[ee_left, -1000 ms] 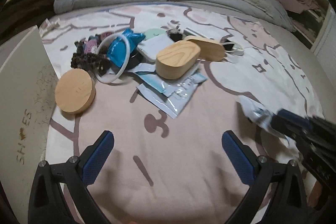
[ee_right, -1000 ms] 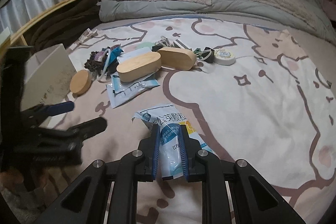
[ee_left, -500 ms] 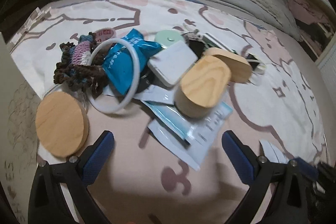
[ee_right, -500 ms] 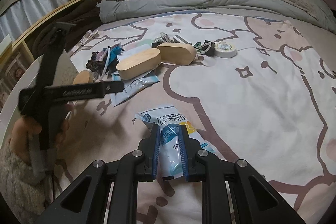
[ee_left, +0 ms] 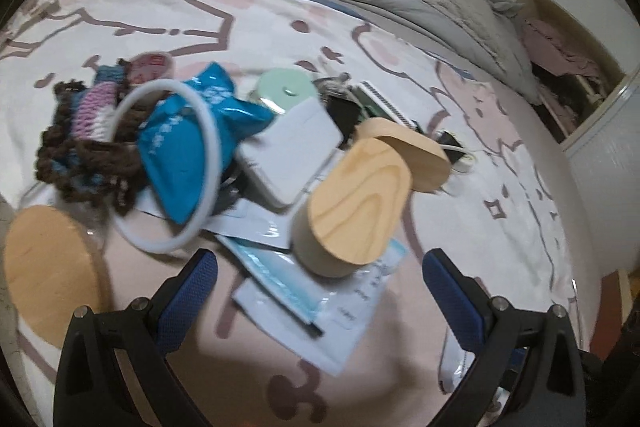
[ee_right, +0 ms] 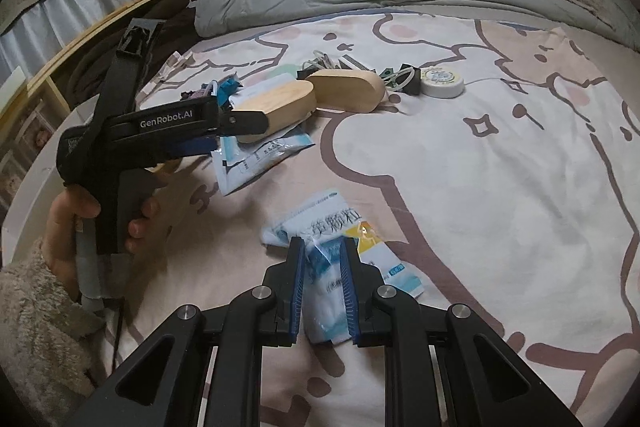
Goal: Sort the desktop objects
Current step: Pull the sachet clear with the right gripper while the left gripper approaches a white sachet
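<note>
On the bed's cartoon blanket [ee_right: 500, 163], the right claw [ee_right: 322, 283] pinches a medicine sachet [ee_right: 340, 227] shut, keeping it apart, while the left claw [ee_left: 320, 291] gapes wide toward the clutter pile's mask packets [ee_left: 304, 291] at twelve o'clock.

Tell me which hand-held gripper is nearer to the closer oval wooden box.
Left. The left hand-held gripper hangs open right in front of the oval wooden box; the right hand-held gripper, shut on a medicine sachet, sits farther back.
</note>
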Motion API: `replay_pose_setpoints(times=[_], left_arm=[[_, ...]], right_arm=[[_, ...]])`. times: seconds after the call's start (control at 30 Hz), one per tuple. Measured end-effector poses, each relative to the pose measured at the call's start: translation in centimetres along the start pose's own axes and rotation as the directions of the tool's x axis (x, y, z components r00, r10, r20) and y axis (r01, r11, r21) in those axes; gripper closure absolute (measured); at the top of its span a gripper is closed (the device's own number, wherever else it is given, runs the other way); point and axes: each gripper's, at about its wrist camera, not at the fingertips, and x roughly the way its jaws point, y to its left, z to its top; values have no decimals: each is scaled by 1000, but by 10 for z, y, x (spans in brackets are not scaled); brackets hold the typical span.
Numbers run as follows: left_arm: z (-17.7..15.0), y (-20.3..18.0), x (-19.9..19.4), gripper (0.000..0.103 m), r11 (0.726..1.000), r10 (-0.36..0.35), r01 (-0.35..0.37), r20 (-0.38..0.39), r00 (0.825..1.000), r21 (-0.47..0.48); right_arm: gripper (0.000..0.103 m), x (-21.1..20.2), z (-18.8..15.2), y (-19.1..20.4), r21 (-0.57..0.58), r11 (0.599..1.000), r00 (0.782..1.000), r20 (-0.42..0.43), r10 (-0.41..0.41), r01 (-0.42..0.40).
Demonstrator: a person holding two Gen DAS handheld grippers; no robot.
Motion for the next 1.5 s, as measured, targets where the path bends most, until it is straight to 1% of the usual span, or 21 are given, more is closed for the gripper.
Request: replay_pose_setpoints(times=[0.17, 0.27, 0.4, 0.5, 0.6, 0.77, 0.87, 0.93, 0.97, 1.07, 1.13, 1.17, 1.23, 1.27, 1.3, 1.37, 1.5], left_arm=[[-5, -12, 3, 0, 999, -35, 35, -14, 999, 27], [-13, -22, 3, 0, 995, -74, 76, -40, 996, 59], [-26, -40, 2, 0, 988, -66, 75, -66, 996, 138], [-31, -50, 5, 0, 983, -10, 20, -60, 998, 185], [-34, -55, 11, 0, 980, 57, -47, -48, 997, 194], [-38, -64, 20, 0, 963, 164, -155, -23, 986, 220], [-35, -64, 25, 2, 959, 207, -200, -18, 978, 200], [-35, -64, 26, 8, 952, 243, -238, -3, 970, 195], [-35, -64, 26, 9, 949, 251, -246, 2, 968, 195], [-36, -61, 22, 17, 949, 260, -259, 17, 965, 182], [-36, -58, 19, 27, 950, 263, -264, 26, 964, 169], [-36, -55, 18, 29, 951, 262, -264, 29, 965, 163], [-37, -52, 15, 34, 954, 253, -254, 31, 967, 157], [-37, -51, 14, 35, 956, 247, -249, 32, 968, 155], [-37, -50, 13, 35, 956, 244, -247, 33, 969, 156], [-40, -51, 12, 37, 954, 249, -251, 36, 968, 164], [-45, -53, 8, 39, 948, 257, -260, 41, 965, 185]], right_arm=[[84, -5, 1, -1, 1, 1000, 1000, 12, -4, 4], [84, -9, 1, -8, 22, 1000, 1000, 19, -2, 2], [84, -19, 3, -24, 80, 997, 999, 41, 19, -22], [84, -27, 4, -35, 119, 992, 998, 64, 24, -32], [84, -34, 5, -44, 151, 988, 996, 80, 28, -40], [84, -38, 4, -52, 179, 983, 996, 86, 31, -46], [84, -37, 4, -53, 182, 982, 996, 83, 35, -49], [84, -37, 3, -54, 183, 982, 996, 80, 35, -49], [84, -36, 3, -54, 185, 981, 996, 78, 38, -51], [84, -33, 3, -52, 167, 984, 996, 70, 58, -69], [84, -31, 2, -48, 139, 988, 996, 68, 51, -60], [83, -30, 2, -46, 121, 991, 997, 66, 44, -52], [76, -27, 1, -42, 95, 994, 998, 52, 40, -45], [65, -25, 0, -40, 84, 996, 998, 45, 40, -43], [45, -24, -1, -38, 70, 997, 998, 44, 39, -42], [28, -24, -2, -32, 35, 999, 998, 56, 32, -34], [26, -20, -3, -24, -28, 999, 998, 52, 27, -25]])
